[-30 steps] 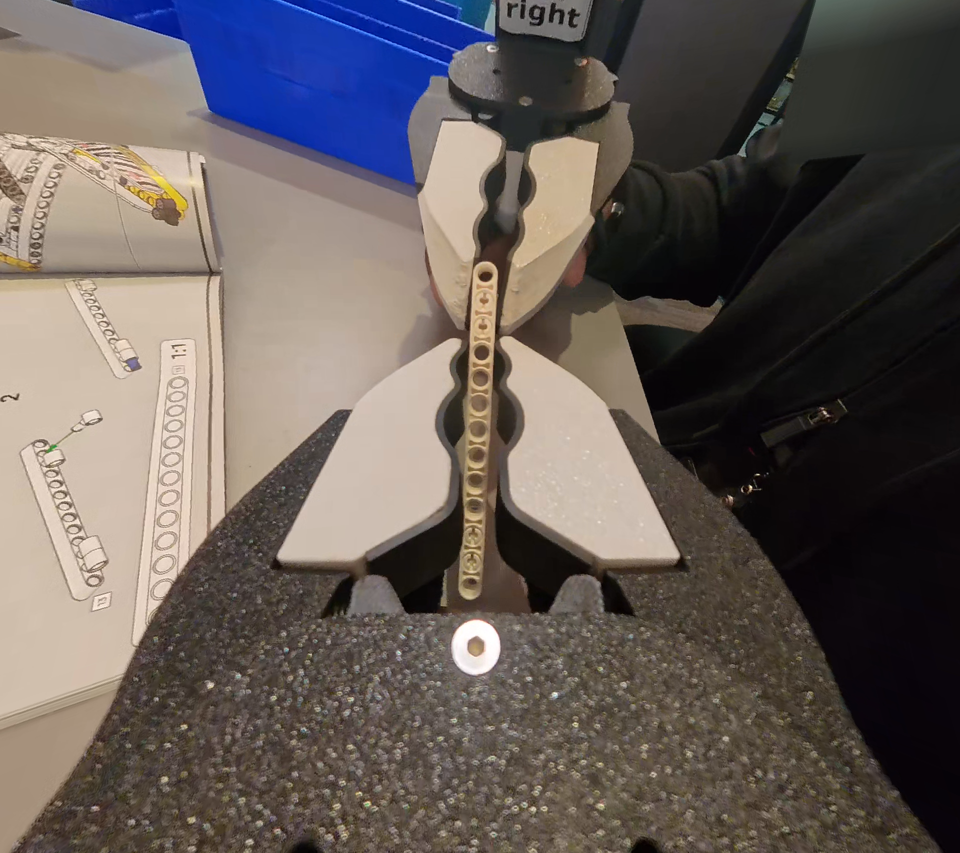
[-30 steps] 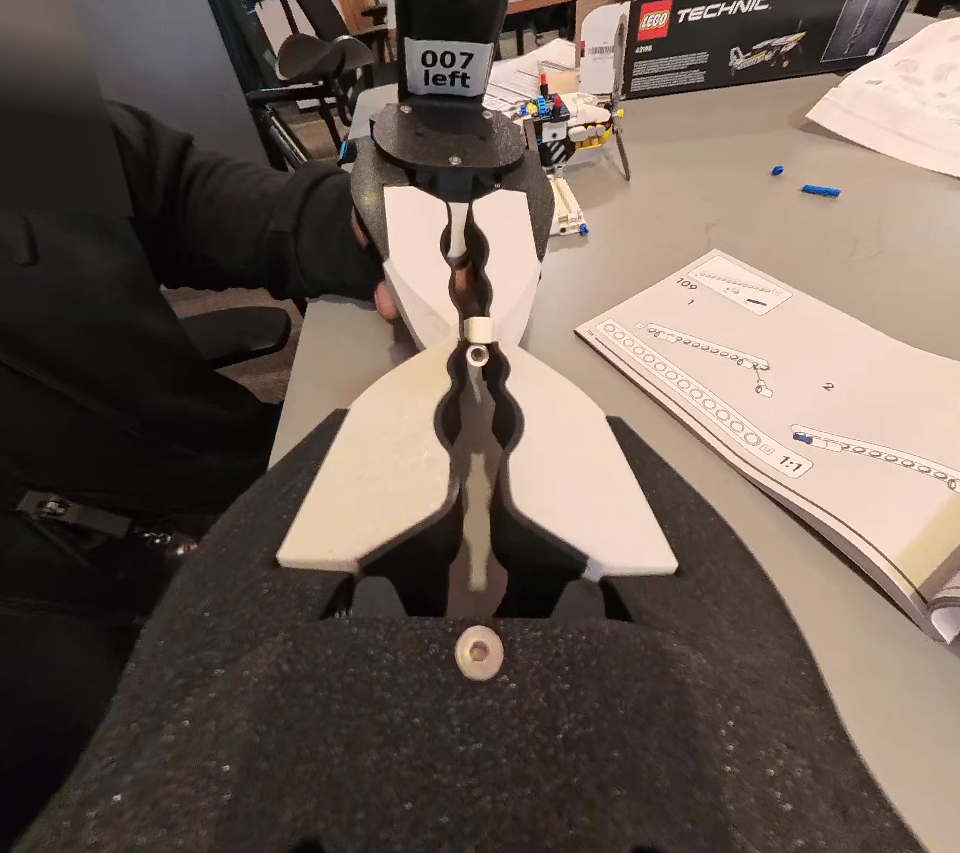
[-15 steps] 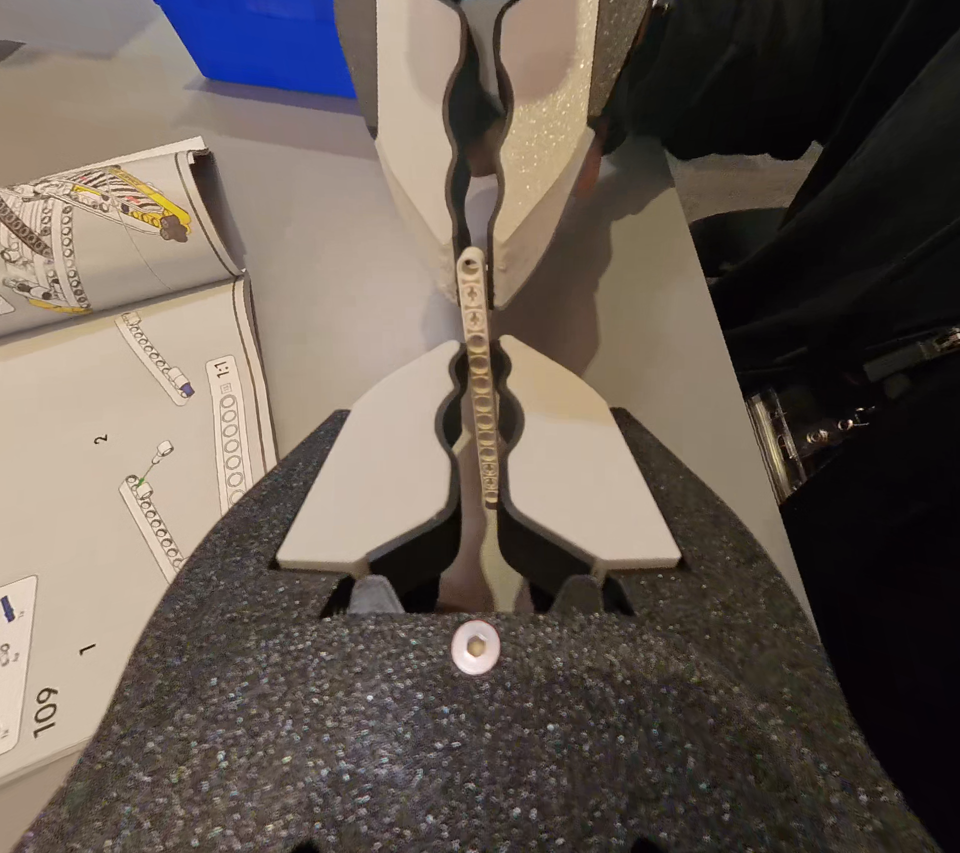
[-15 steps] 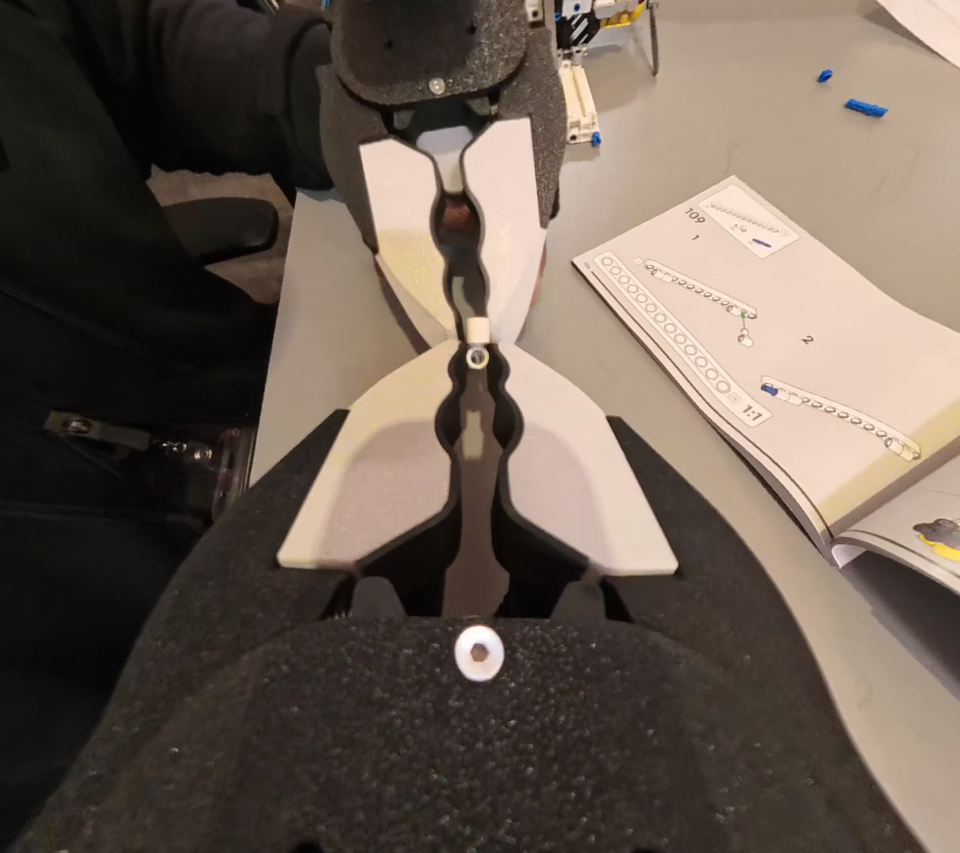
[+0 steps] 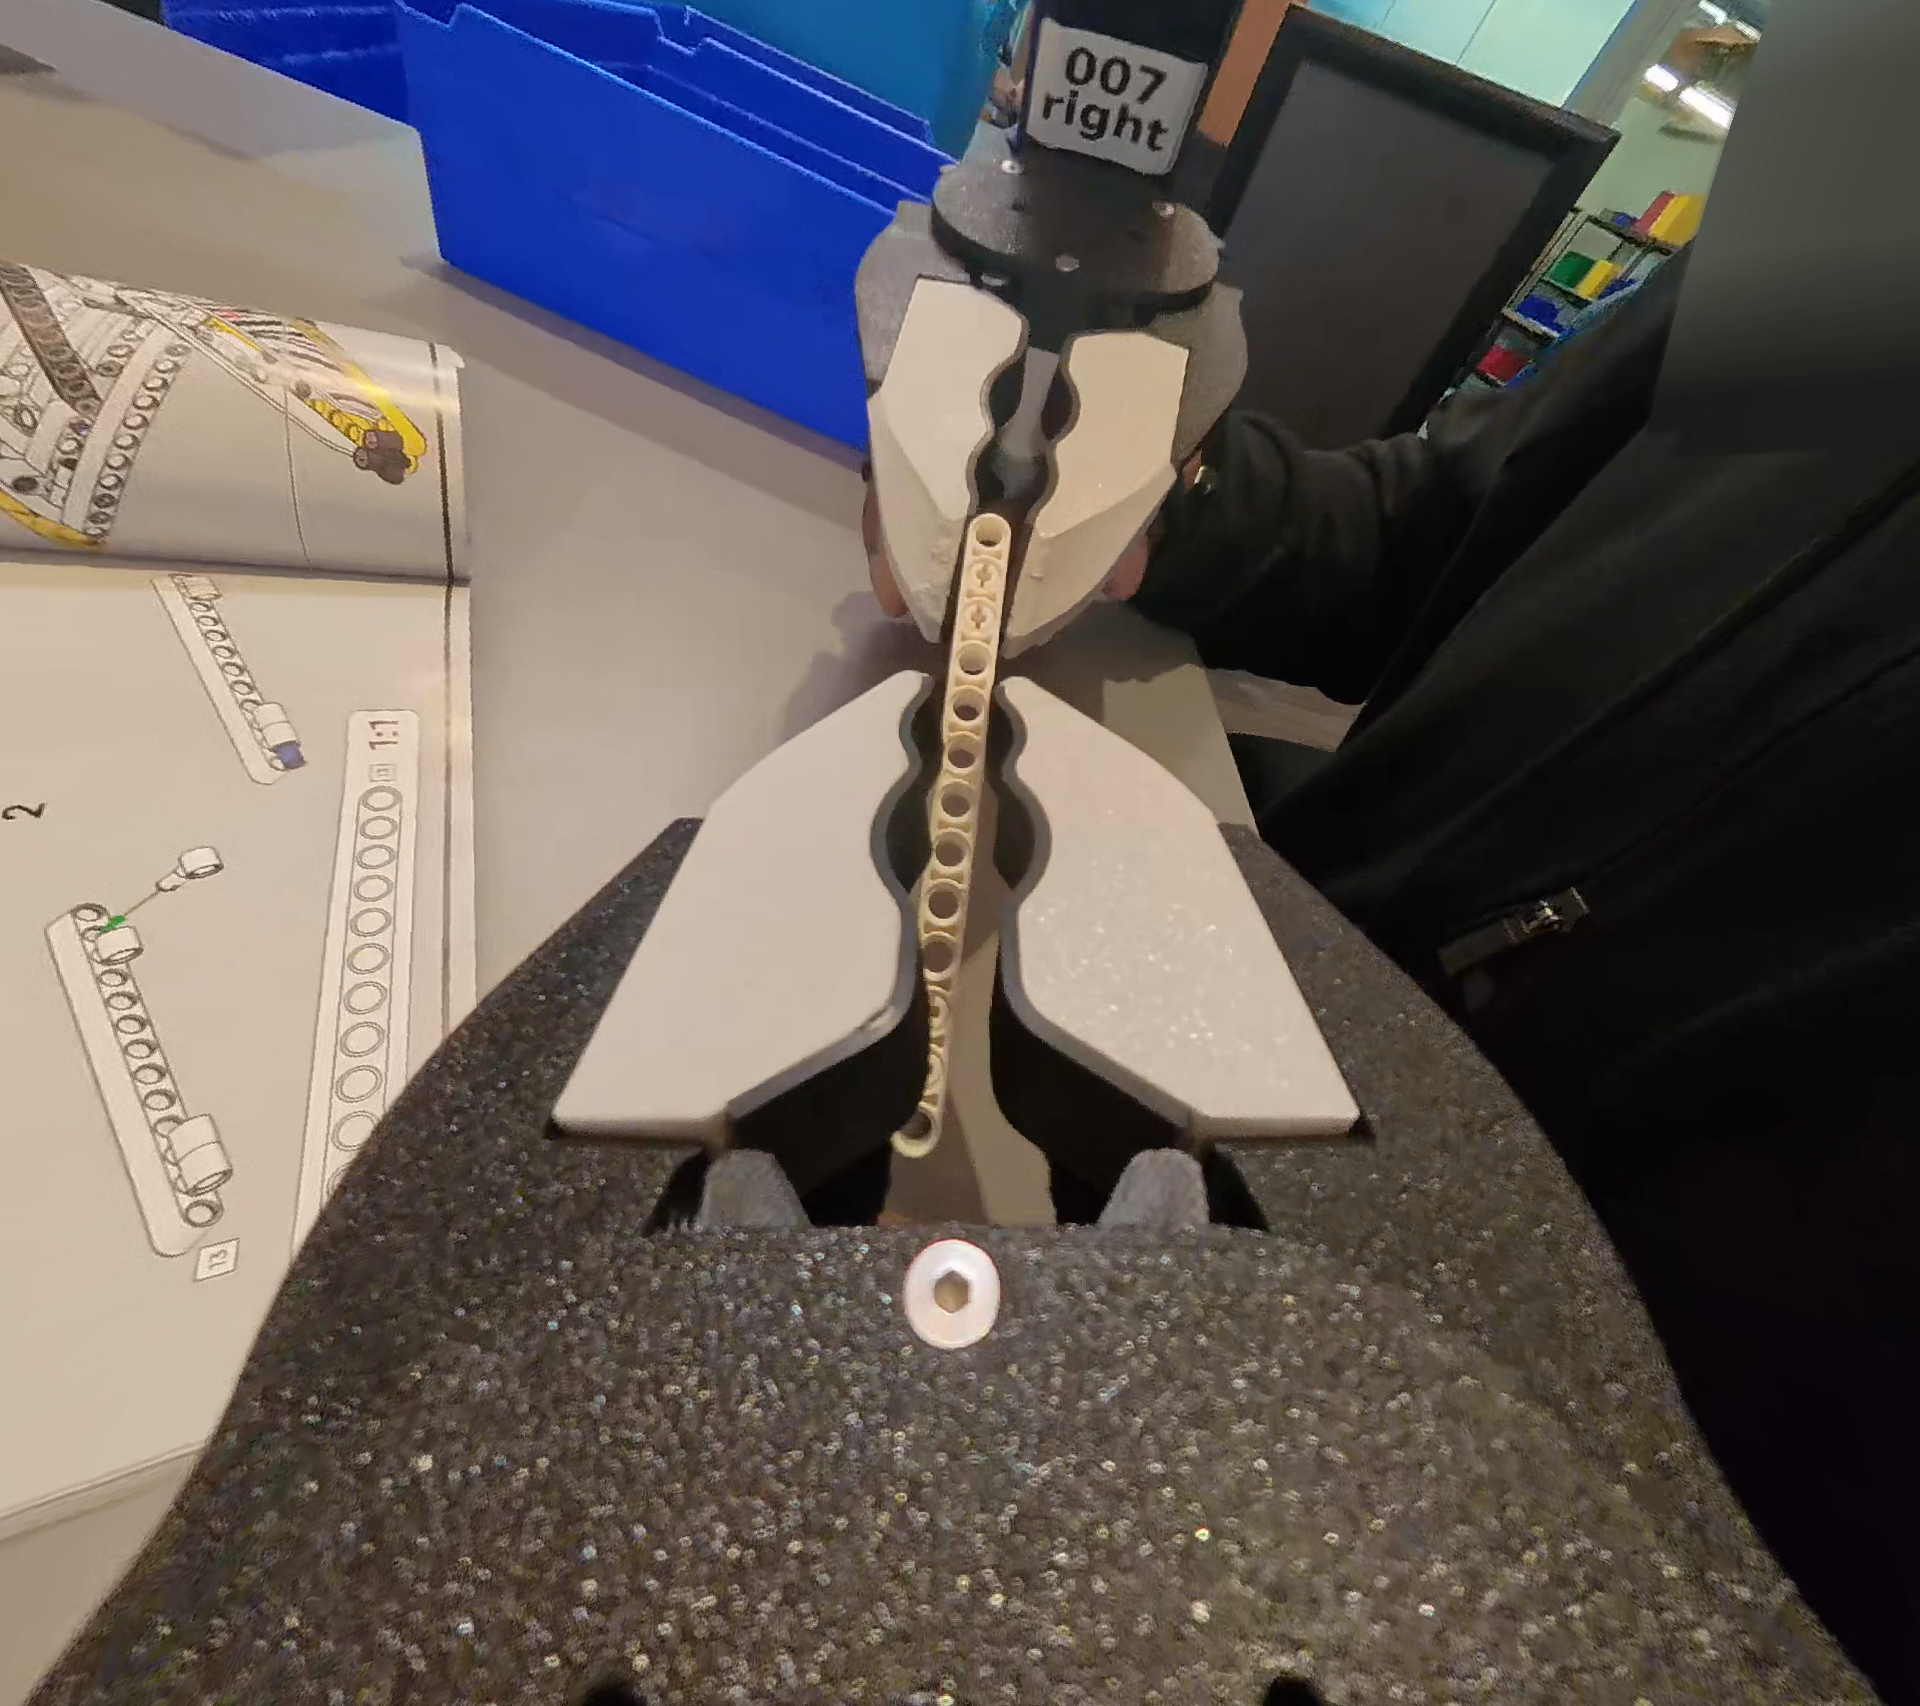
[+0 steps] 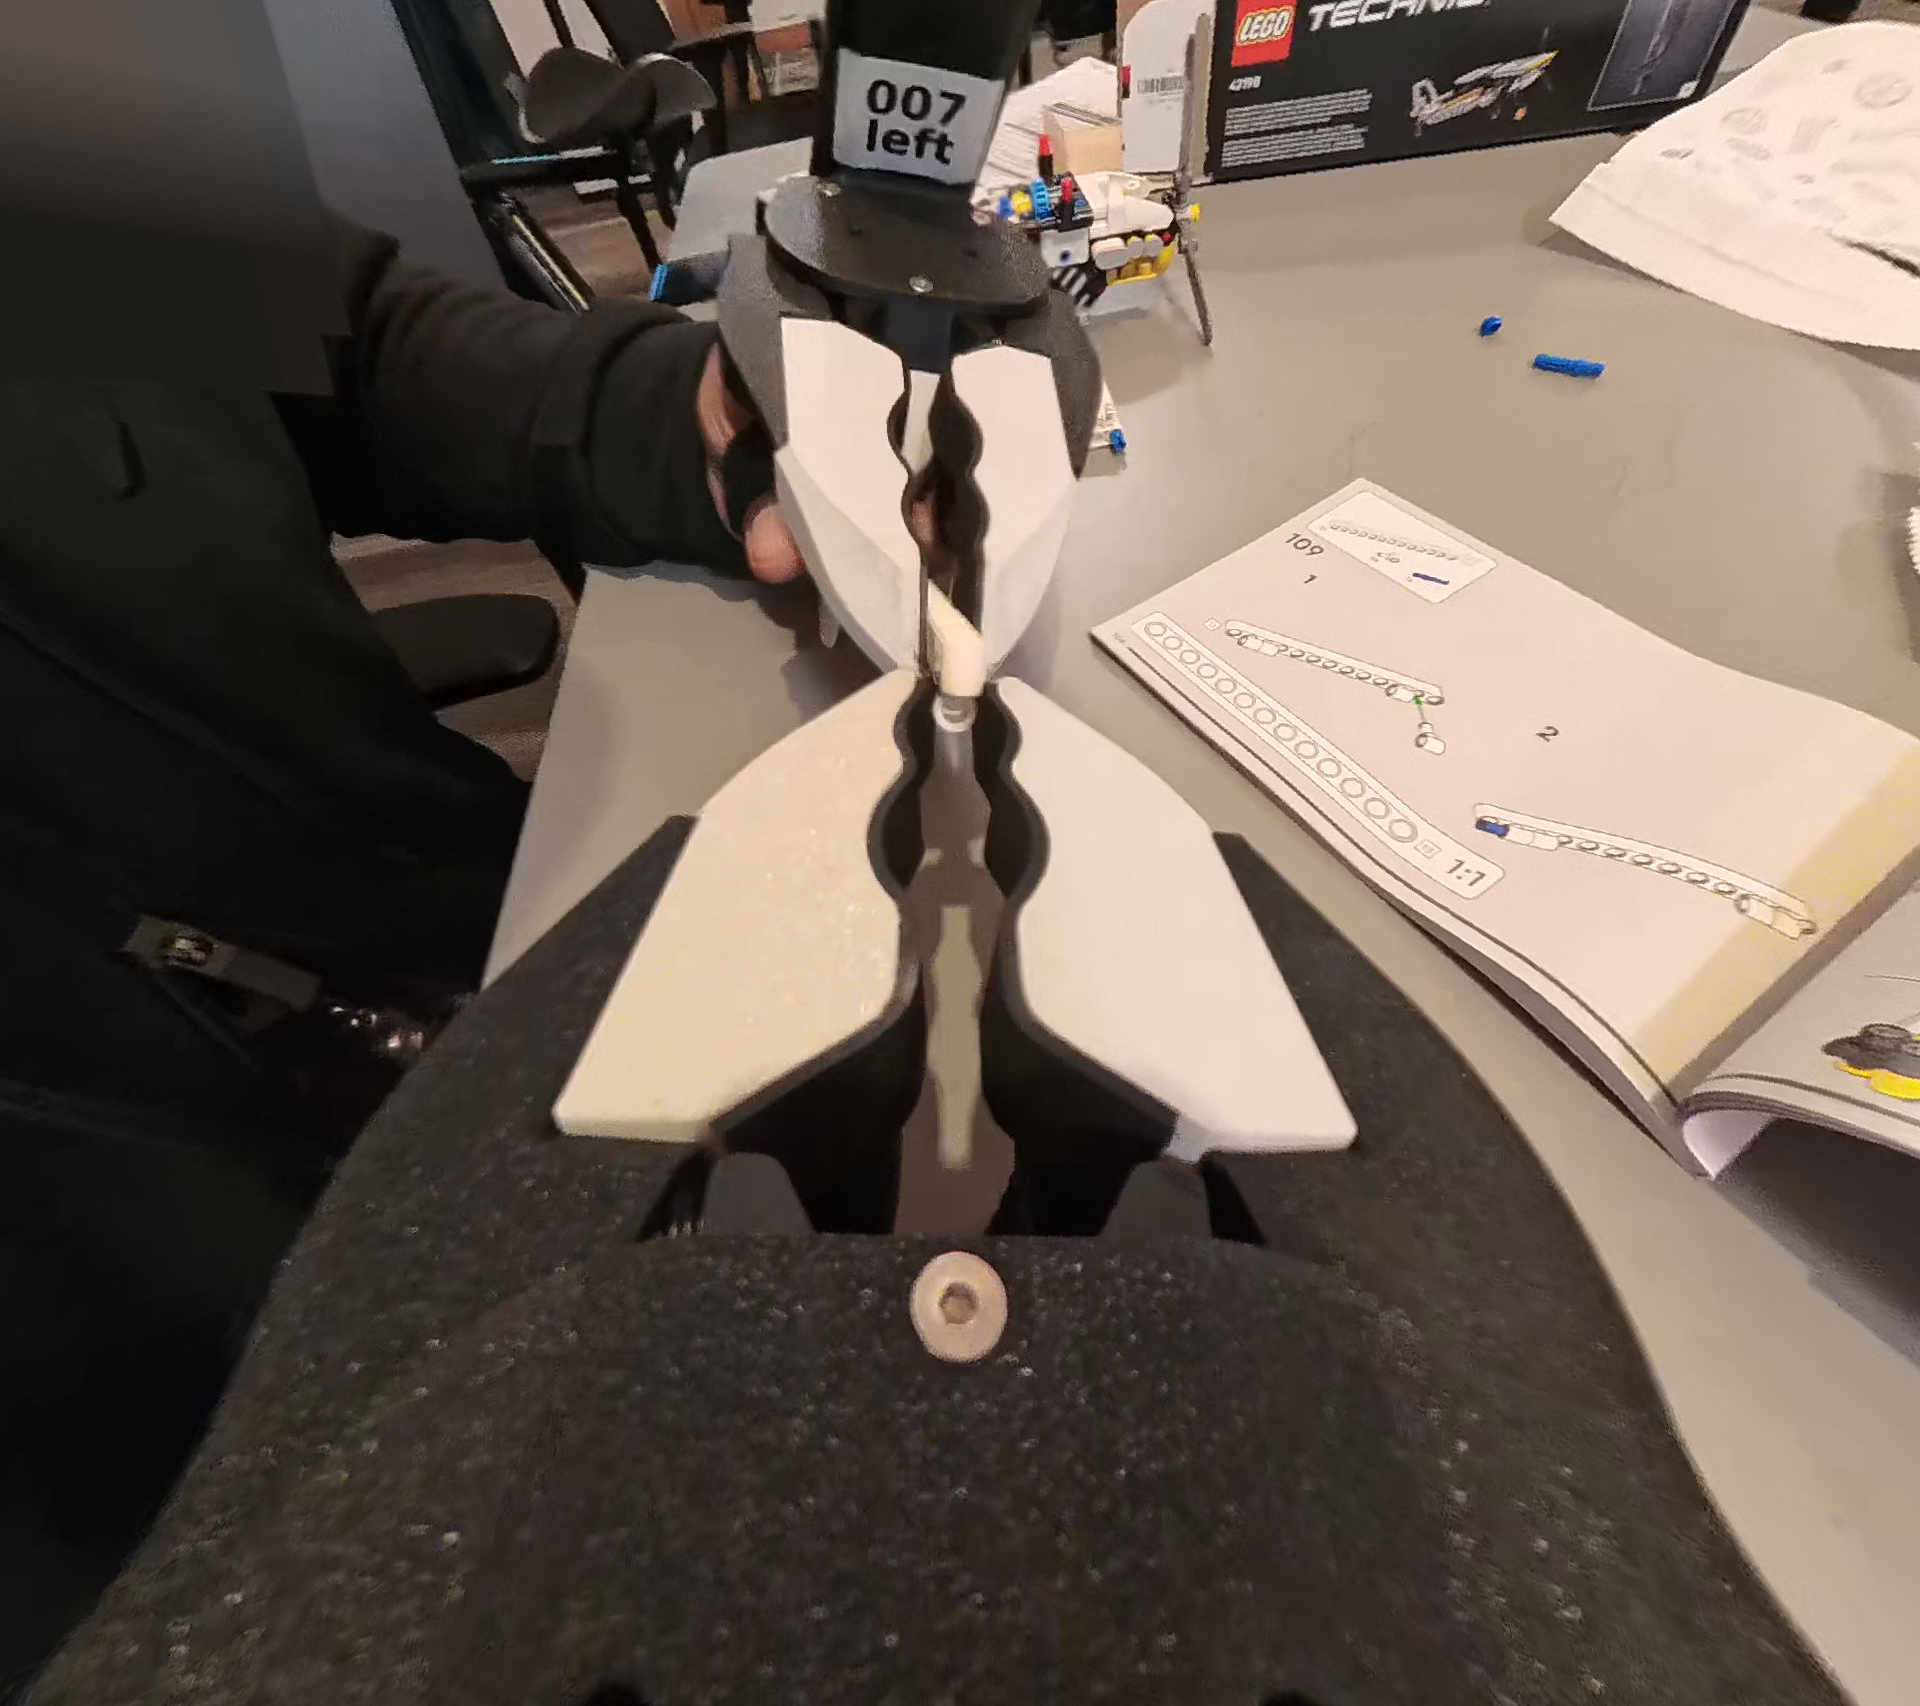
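Note:
In the left wrist view my left gripper is shut on a long cream beam with a row of holes. The beam runs forward along the fingers. Its far end lies between the fingertips of my right gripper, which points back at the camera. In the right wrist view my right gripper is shut on a small white ring-shaped piece at its tips. This piece sits against the end of the beam, which sticks out of the left gripper. Both grippers are held above the grey table.
An open instruction booklet lies on the table and also shows in the right wrist view. Blue bins stand behind it. A black set box, a part-built model, loose blue pieces and a person in black are nearby. My two grippers' fingertips are within a few centimetres of each other.
Both grippers tipped down toward the table half a second ago and are now back up, still tip to tip. The beam now sits at a slight slant. Both grasps have held.

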The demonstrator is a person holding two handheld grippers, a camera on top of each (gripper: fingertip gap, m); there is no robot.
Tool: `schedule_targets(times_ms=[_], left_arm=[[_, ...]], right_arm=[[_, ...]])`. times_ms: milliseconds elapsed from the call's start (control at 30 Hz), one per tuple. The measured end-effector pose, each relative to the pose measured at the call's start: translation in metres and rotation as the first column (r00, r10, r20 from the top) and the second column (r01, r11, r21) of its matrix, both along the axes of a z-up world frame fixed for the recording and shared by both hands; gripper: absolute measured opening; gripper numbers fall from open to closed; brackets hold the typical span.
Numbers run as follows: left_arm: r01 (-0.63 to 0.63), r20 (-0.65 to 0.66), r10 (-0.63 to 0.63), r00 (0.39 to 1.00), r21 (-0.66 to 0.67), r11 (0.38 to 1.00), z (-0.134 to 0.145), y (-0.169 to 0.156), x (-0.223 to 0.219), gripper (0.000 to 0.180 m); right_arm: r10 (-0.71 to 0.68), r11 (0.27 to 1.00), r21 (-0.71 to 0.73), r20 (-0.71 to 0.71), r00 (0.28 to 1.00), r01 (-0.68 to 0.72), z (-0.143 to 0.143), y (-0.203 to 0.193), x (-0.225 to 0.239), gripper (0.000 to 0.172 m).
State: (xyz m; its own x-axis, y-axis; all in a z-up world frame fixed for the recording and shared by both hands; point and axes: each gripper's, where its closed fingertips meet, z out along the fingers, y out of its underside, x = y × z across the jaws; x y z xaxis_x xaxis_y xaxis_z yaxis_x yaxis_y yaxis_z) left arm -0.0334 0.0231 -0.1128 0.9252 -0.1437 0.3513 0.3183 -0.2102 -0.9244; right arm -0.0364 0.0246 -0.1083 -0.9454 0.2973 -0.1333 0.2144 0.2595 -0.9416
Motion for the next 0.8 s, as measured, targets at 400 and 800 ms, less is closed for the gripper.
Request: schedule_targets(times_ms=[400,800], left_arm=[[-0.010,0.111,0.004,0.994,0.054,0.998,0.008,0.000,-0.006,0.007],[-0.230,0.204,0.207,0.957,0.101,0.968,0.016,-0.025,-0.052,0.008]], right_arm=[[-0.007,0.989,-0.145,0.125,0.992,0.025,0.000,0.003,-0.002,0.008],[-0.196,0.979,-0.042,0.065,0.978,0.199,-0.018,0.021,-0.019,0.000]])
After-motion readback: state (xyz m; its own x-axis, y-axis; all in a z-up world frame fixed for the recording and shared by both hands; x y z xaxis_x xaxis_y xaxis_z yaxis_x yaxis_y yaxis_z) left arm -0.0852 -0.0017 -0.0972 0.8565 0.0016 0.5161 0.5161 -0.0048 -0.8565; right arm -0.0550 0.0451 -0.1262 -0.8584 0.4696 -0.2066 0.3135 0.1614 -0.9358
